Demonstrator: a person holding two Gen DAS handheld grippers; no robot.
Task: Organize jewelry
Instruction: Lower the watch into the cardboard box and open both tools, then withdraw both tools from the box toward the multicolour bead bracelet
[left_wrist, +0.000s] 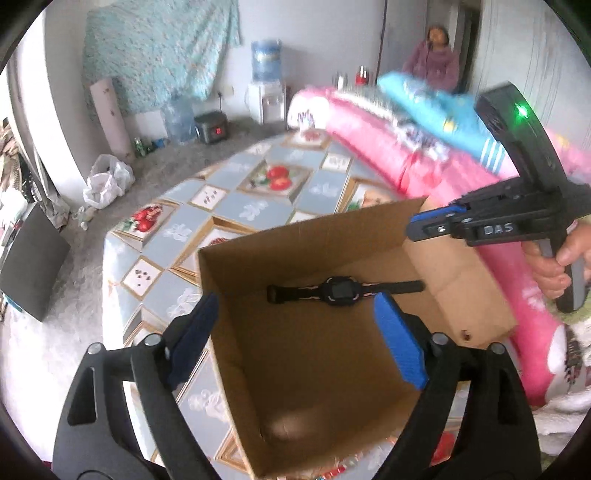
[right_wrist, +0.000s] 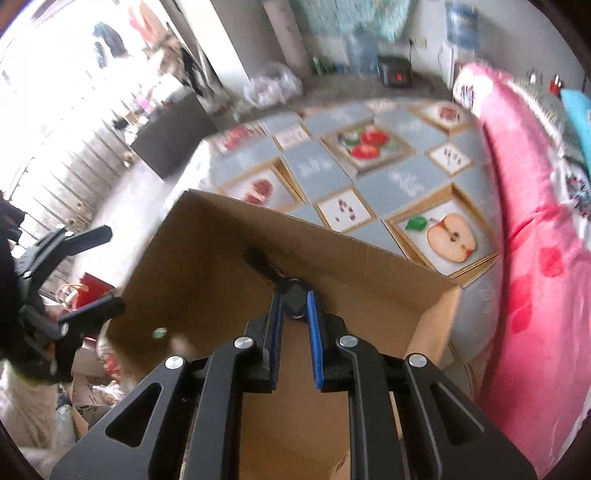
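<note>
A black wristwatch (left_wrist: 338, 290) with a square face lies flat inside an open cardboard box (left_wrist: 236, 266). My left gripper (left_wrist: 295, 328) is open, its blue fingers straddling the box's near left wall, above and in front of the watch. My right gripper (left_wrist: 413, 230) shows at the upper right, above the box's right flap, jaws close together. In the right wrist view the box (right_wrist: 207, 266) fills the middle and my right gripper (right_wrist: 294, 299) has narrow jaws on either side of the watch (right_wrist: 293, 295) face; whether the pads touch it is unclear. The left gripper (right_wrist: 99, 269) appears at the left edge.
The box stands on a table with a fruit-patterned cloth (left_wrist: 258, 206). Pink bedding (left_wrist: 424, 147) and a blue pillow (left_wrist: 436, 107) lie along the right. A water dispenser (left_wrist: 266, 81), bottles and bags stand on the floor behind. A person (left_wrist: 436, 55) sits at the back.
</note>
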